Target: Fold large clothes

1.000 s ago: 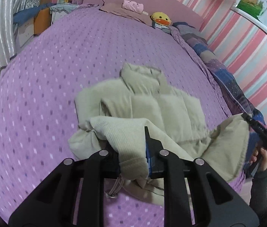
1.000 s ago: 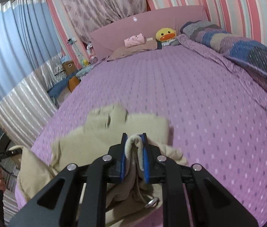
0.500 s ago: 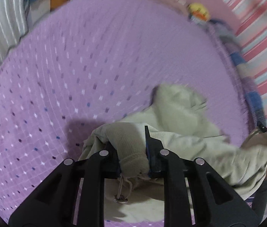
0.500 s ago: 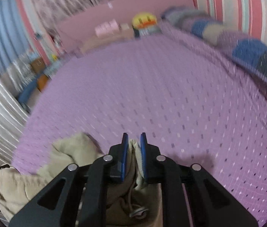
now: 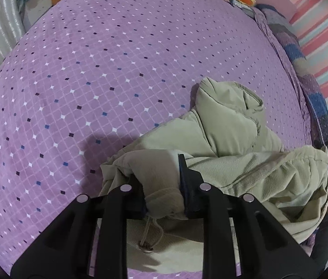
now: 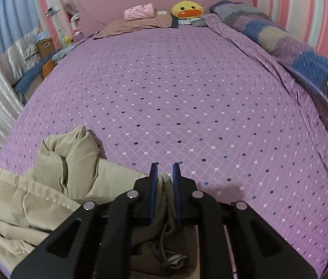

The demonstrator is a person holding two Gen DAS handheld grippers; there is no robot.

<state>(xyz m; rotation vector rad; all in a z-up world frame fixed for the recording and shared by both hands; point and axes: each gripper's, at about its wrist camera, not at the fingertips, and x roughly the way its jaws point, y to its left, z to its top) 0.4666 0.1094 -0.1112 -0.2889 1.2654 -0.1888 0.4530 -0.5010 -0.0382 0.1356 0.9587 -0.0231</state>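
Left gripper [image 5: 161, 174], nearest the left wrist camera: a thick roll of hem of the beige padded jacket [image 5: 229, 125] sits between the jaws, which are opening; pads look to be touching the cloth at both sides, so grip is loosening, not gone. A drawstring toggle [image 5: 145, 248] dangles just below.

Right gripper [image 6: 164, 176]: jaws pressed close on a thin ridge of the same hem, cloth pinched between the blue pads.

Jacket lies bunched at the near edge of the purple bedspread [image 5: 94, 81], hem edge doubled over the body, collar end standing up on the far side. Fold is lumpy, not flat.

Risks, as judged:
- left side lets go first while the right holds on: hem would drop unevenly and skew the fold
- puffy filling may spring the fold back open
- toggle cord could snag a finger on withdrawal
- garment sits near the bed edge; a tug toward the person could slide it off

Far end: yellow duck toy [image 6: 187, 10] and pink pillow [image 6: 139, 11], well clear
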